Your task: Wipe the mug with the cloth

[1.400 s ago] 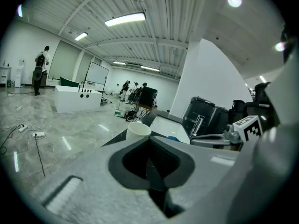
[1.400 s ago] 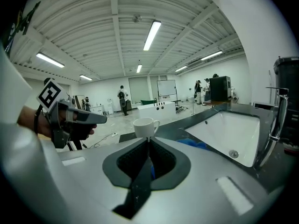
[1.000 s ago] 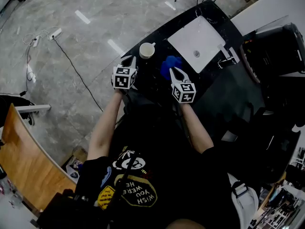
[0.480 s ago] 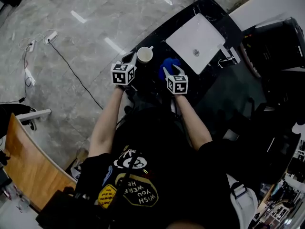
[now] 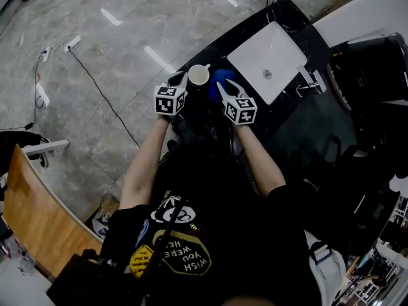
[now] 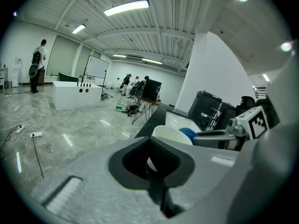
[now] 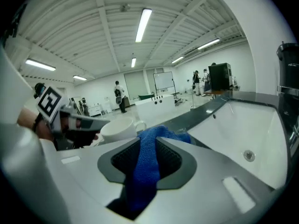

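Observation:
A white mug (image 5: 198,75) stands at the black counter's near edge, and a blue cloth (image 5: 221,78) lies bunched right beside it. My left gripper (image 5: 179,78) reaches the mug from the left. In the left gripper view its jaws look closed on the mug's wall (image 6: 169,133). My right gripper (image 5: 224,87) comes in from the right. Its jaws are closing with the cloth (image 7: 148,160) between them, and the cloth fills the gap and touches both pads. In the right gripper view the mug (image 7: 119,127) sits just behind the cloth.
A white sink basin (image 5: 268,55) is set into the black counter (image 5: 290,116), with a faucet (image 5: 307,81) on its right side. Grey floor with cables and a power strip (image 5: 74,43) lies to the left. Dark bins (image 5: 376,62) stand at the right.
Both grippers have moved in toward the mug. The left one has closed up against it. The right one has brought the blue cloth leftward, nearer the mug.

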